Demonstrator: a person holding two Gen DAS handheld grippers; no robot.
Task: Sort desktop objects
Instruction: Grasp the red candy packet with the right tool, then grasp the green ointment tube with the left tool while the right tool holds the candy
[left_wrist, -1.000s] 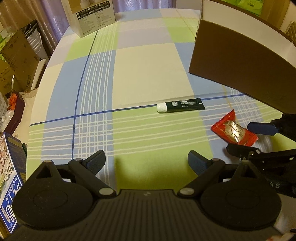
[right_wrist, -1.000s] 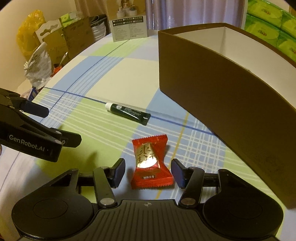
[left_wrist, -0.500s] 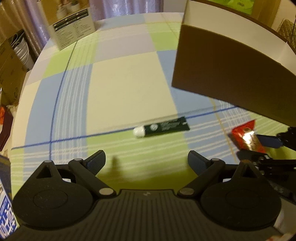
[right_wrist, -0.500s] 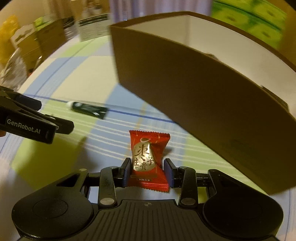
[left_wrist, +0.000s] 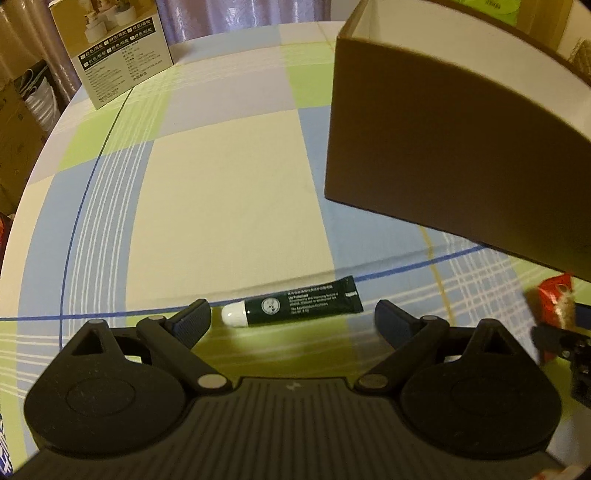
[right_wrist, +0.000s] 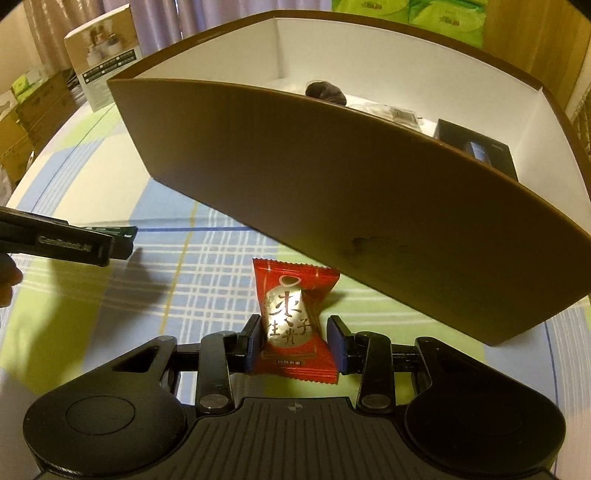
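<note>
A dark green tube with a white cap (left_wrist: 291, 307) lies flat on the checked tablecloth, right between the spread fingers of my left gripper (left_wrist: 293, 323), which is open. My right gripper (right_wrist: 297, 341) is shut on a red candy packet (right_wrist: 293, 317) and holds it lifted, just in front of the brown cardboard box (right_wrist: 332, 192). In the left wrist view the red packet (left_wrist: 552, 295) shows blurred at the far right below the box (left_wrist: 443, 155). The right wrist view has only the tube's end (right_wrist: 123, 232) in sight behind my left gripper's fingers (right_wrist: 92, 245).
Inside the box lie a dark round object (right_wrist: 327, 94), a clear packet (right_wrist: 391, 112) and a black carton (right_wrist: 476, 149). A printed product box (left_wrist: 118, 55) stands at the table's far left corner. Cartons and bags sit on the floor beyond the left edge.
My left gripper moved forward until the tube lay between its open fingers. My right gripper shut on the red packet and lifted it up toward the box wall.
</note>
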